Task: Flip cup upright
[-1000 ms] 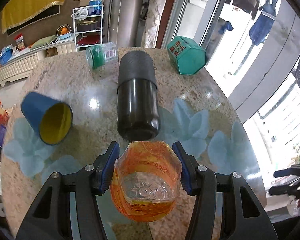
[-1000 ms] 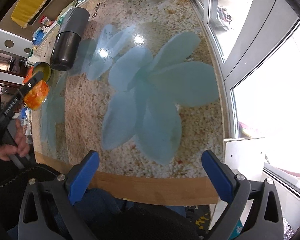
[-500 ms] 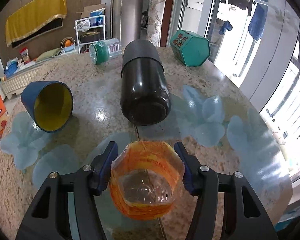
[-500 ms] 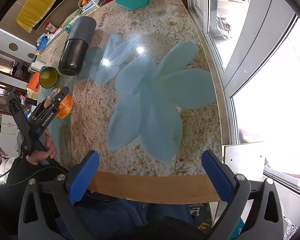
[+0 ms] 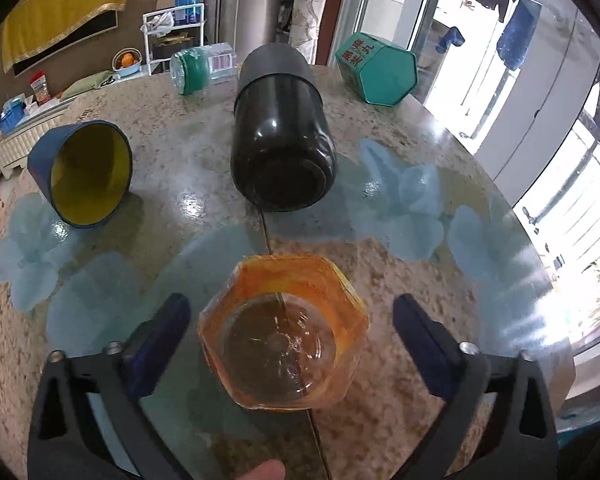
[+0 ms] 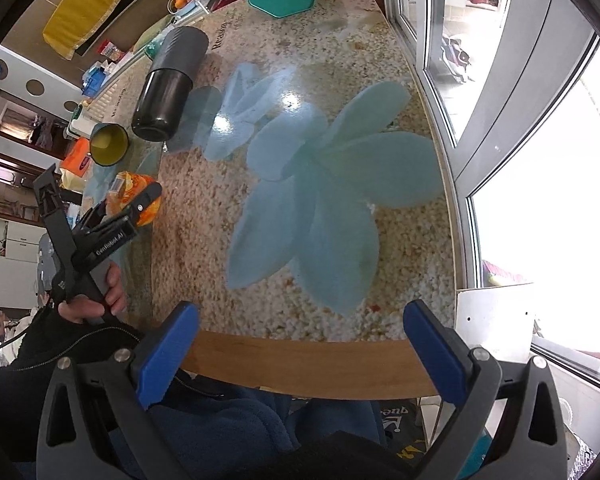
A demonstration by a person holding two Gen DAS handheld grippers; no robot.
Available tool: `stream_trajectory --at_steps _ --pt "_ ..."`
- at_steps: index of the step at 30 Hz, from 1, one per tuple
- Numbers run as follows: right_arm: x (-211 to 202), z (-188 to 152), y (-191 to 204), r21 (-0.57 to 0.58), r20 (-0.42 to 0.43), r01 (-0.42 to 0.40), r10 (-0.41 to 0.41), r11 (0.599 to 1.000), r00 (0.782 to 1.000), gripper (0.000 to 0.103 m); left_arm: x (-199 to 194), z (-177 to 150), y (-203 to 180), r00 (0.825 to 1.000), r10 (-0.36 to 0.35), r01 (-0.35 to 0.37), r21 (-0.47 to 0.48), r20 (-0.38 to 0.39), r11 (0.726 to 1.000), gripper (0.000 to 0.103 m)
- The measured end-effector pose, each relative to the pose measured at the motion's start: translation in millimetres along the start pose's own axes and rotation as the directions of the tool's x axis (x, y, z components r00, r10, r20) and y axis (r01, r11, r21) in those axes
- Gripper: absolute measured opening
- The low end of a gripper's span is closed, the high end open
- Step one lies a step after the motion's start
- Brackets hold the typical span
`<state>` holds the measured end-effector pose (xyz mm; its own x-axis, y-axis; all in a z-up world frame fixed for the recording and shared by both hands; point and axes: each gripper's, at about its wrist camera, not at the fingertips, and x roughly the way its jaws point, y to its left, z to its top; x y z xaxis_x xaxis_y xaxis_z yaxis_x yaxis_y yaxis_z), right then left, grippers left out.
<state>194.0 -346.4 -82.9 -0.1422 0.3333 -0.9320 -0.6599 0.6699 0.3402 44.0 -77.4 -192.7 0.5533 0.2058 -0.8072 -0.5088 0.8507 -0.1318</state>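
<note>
Cup upright between your released left fingers

Cup (image 5: 282,334), orange-tinted clear plastic with a faceted hexagonal rim, stands mouth up on the counter (image 5: 380,280) between your left gripper (image 5: 290,338) fingers. Both blue pads sit apart from its walls, gaps on each side, so the left fingers are released and hold nothing. Right gripper (image 6: 300,350) is spread wide too, empty, hovering over the near counter edge, well apart from the cup (image 6: 134,196).

Handling: judge it light, thin-walled and springy, so it will flex or skid on the glossy counter if nudged. Smooth plastic, likely slippery against the pads. If you regrip, take it across two opposite flat facets near mid-height, not on the corners, and squeeze gently. Tips over easily, so back the fingers straight out without brushing the rim.

Contents: cup looks empty, the clear base shows the counter seam through it; no liquid visible.

Ahead of the left fingers:
- black bottle (image 5: 282,140) lying on its side, base toward you, contents cannot tell.
- blue cup (image 5: 82,172) with yellow inside, off to the left, lying tipped with mouth facing you, empty.
- clear bottle (image 5: 202,68) with green cap, on its side, farther back.
- green hexagonal tin (image 5: 376,68), on its side at far right, closed end showing.

Task looks done for the orange cup.
</note>
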Motion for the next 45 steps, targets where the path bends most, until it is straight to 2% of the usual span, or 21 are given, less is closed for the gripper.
stream_trajectory --at_steps 4,9,11,12,16,19,21,25,27,32,36,41,45 --pt "3 -1 7 -0.021 -0.008 0.002 -0.002 1.000 1.000 0.103 6 1 -4 0.997 -0.045 0.046 0.015 -0.068 0.999 0.103" --pt "6 0 17 -0.044 -0.006 -0.013 0.013 0.999 1.000 0.103 -4 6 -7 0.997 -0.034 0.036 0.034 -0.068 0.999 0.103" --pt "4 3 21 -0.047 0.007 -0.022 0.023 0.999 1.000 0.103 -13 10 -7 0.997 -0.007 0.010 0.041 -0.075 0.999 0.103" --pt "2 6 24 -0.047 0.024 -0.031 0.032 0.998 0.999 0.103 -20 13 -7 0.997 0.015 -0.012 0.047 -0.075 0.999 0.103" --pt "-4 18 36 -0.040 0.095 -0.084 0.087 0.996 0.992 0.103 -56 30 -2 0.997 0.017 -0.012 0.073 -0.073 0.997 0.103" --pt "-10 29 50 -0.046 0.161 -0.144 0.149 0.989 0.976 0.103 -74 44 3 0.995 0.005 0.004 0.092 -0.096 0.996 0.103" --pt "-17 39 66 -0.066 0.209 -0.152 0.163 0.986 0.964 0.103 -88 56 7 0.995 -0.007 0.018 0.104 -0.101 0.994 0.103" --pt "-34 56 93 -0.108 0.274 -0.132 0.158 0.985 0.949 0.103 -109 81 15 0.994 -0.011 0.022 0.107 -0.109 0.994 0.103" --pt "-43 65 106 -0.126 0.309 -0.120 0.153 0.985 0.939 0.103 -120 95 19 0.995 0.011 0.000 0.110 -0.095 0.994 0.103" --pt "-67 80 131 -0.146 0.411 -0.101 0.153 0.984 0.899 0.103 -143 122 23 0.997 -0.013 0.022 0.132 -0.071 0.991 0.103" --pt "-76 85 145 -0.154 0.437 -0.050 0.113 0.987 0.892 0.103 -157 136 28 0.997 -0.045 0.055 0.154 -0.065 0.986 0.103" --pt "-86 86 162 -0.154 0.472 -0.018 0.089 0.988 0.877 0.103 -169 142 35 0.991 -0.099 0.113 0.166 -0.092 0.980 0.103" --pt "-84 88 181 -0.150 0.493 0.092 -0.006 0.985 0.870 0.103 -174 141 39 0.987 -0.128 0.145 0.185 -0.101 0.972 0.103"
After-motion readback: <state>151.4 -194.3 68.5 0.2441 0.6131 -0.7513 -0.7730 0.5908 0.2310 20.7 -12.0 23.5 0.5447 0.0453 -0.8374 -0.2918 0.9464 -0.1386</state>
